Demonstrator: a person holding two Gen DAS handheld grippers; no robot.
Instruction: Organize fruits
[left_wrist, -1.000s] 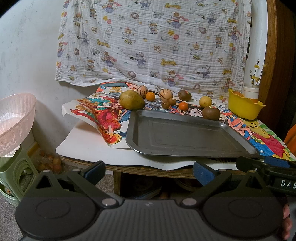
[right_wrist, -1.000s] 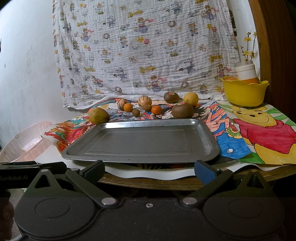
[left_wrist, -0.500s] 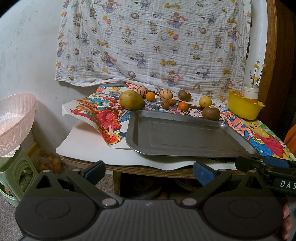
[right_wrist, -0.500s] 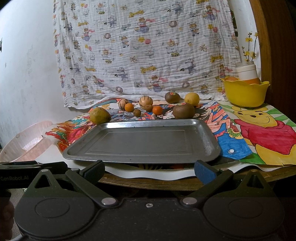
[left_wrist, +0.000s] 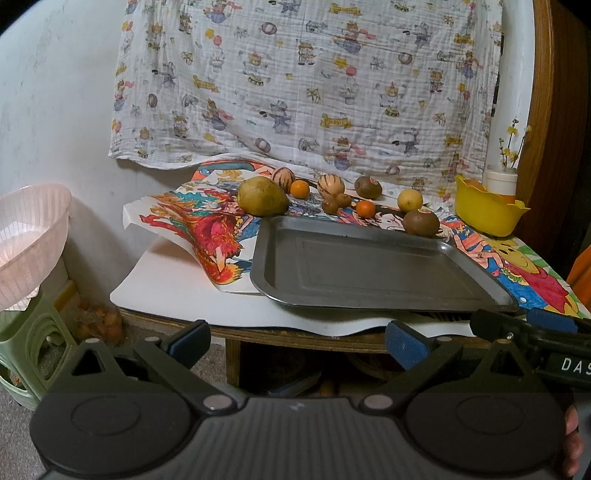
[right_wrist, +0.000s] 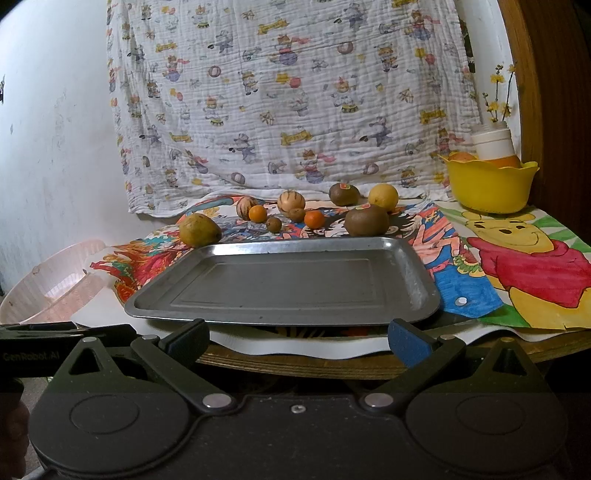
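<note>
Fruits lay in a loose row on the far side of the metal tray (right_wrist: 284, 280), all on the coloured drawings covering the table (right_wrist: 332, 365), none on the tray. From left to right there was a large yellow-green pear (right_wrist: 199, 229) just beside the tray's far left corner, a striped round fruit (right_wrist: 246, 207), a small orange (right_wrist: 257, 213), a small brown fruit (right_wrist: 273, 224), a second striped fruit (right_wrist: 291, 201) touching another small brown one (right_wrist: 296, 214), a second small orange (right_wrist: 314, 219), a big kiwi (right_wrist: 366, 220) close against the tray's far rim, a farther kiwi (right_wrist: 343, 194) and a lemon (right_wrist: 383, 197).

The left wrist view alone showed the pink basket (left_wrist: 29, 236) whole, on a green stool (left_wrist: 33, 350) well left of the table; the right view caught only part of it. The right view showed the Pooh drawing (right_wrist: 532, 266) in full and an orange in the yellow bowl (right_wrist: 491, 184) at the far right.

The pear's long axis ran left to right, its narrow end pointing right. The tray's long side ran left to right too.

The left gripper (left_wrist: 297, 341) hung below the table's near edge, fingers spread wide, holding nothing. The right gripper (right_wrist: 297, 339) was likewise wide apart and empty.
</note>
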